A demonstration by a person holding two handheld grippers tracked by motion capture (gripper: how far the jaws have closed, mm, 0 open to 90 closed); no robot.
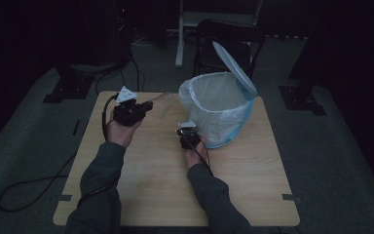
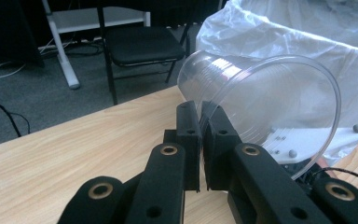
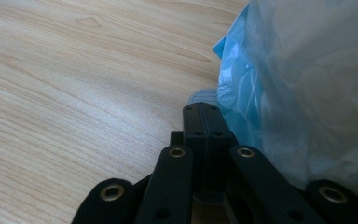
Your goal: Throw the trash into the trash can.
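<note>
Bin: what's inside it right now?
The bin has its lid up and a white liner over the rim. The high view shows bare liner on the inner walls; the bottom is hidden. The clear cup is outside, pinched in the left gripper.

A pale wooden table (image 1: 253, 165) stood on grey carpet, with a black chair (image 2: 142, 44) and a white stand (image 1: 181, 36) behind it.

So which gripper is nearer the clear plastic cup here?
Left. The left gripper is shut on the clear plastic cup at its rim; the right gripper sits apart from it, low beside the lined bin.
</note>
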